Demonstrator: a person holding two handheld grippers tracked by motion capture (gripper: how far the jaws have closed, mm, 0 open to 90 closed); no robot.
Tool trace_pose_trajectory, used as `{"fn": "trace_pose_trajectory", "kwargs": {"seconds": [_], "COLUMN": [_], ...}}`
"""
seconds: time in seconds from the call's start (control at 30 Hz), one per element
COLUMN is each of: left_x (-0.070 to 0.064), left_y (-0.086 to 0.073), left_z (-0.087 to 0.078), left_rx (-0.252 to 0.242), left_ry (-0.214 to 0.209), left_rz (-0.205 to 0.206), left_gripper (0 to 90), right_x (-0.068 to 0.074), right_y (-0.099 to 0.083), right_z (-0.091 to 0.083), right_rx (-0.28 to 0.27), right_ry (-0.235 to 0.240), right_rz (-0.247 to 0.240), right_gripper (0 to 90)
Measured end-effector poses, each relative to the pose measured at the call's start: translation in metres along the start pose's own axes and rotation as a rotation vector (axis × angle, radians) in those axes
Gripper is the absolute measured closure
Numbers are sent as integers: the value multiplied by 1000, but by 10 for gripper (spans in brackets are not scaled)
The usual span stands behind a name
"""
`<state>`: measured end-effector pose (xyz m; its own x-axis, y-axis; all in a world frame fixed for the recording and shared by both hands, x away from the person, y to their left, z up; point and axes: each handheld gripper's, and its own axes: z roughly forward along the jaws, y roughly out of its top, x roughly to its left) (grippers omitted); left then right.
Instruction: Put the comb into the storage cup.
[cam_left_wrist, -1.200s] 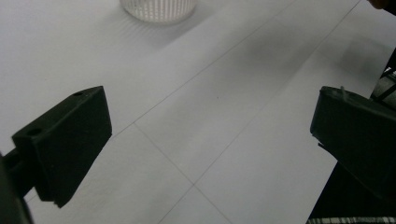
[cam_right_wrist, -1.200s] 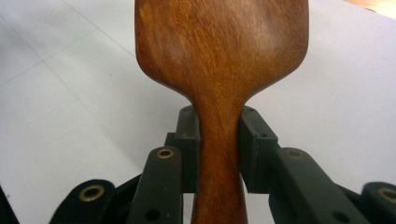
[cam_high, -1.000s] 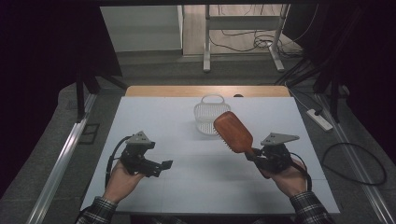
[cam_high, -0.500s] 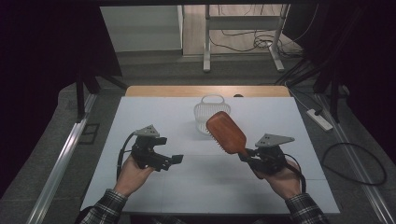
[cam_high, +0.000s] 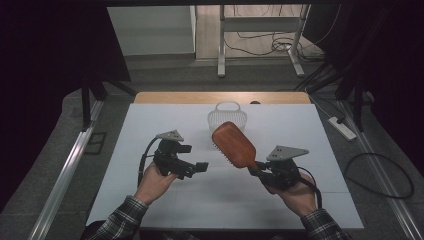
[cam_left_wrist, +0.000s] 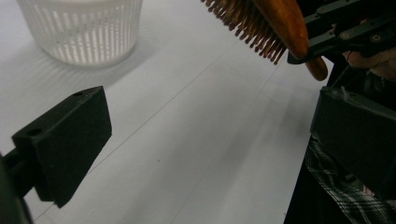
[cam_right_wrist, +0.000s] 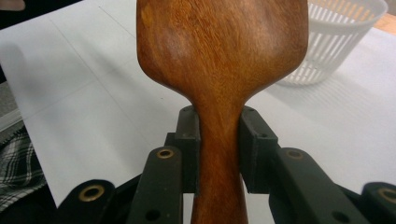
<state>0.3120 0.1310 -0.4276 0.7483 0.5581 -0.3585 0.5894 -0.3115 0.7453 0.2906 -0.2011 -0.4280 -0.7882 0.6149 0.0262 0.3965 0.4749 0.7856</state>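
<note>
Right claw (cam_right_wrist: 218, 140) clamped on brush (cam_high: 235, 145) handle neck, head raised ahead of claw, bristles down-left. Left claw (cam_high: 192, 167) open, empty, brush up to its right. Basket (cam_high: 228, 117) beyond brush. Advise: keep grip firm; lower head-first into basket, clearing rim.

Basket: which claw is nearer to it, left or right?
Right, as far as the high view shows. The right claw sits below-right of the white basket, clamping the hairbrush that points at it. The left claw is open, below-left.
</note>
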Motion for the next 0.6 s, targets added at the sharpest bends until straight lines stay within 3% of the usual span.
{"fn": "trace_pose_trajectory", "kwargs": {"seconds": [0.6], "left_x": [-5], "left_y": [17], "left_z": [18], "left_rx": [-8], "left_ry": [-83], "left_rz": [-16], "left_gripper": [0], "right_x": [16], "right_y": [3], "right_z": [7], "right_rx": [-19], "right_ry": [43], "right_rz": [-23], "right_gripper": [719]}}
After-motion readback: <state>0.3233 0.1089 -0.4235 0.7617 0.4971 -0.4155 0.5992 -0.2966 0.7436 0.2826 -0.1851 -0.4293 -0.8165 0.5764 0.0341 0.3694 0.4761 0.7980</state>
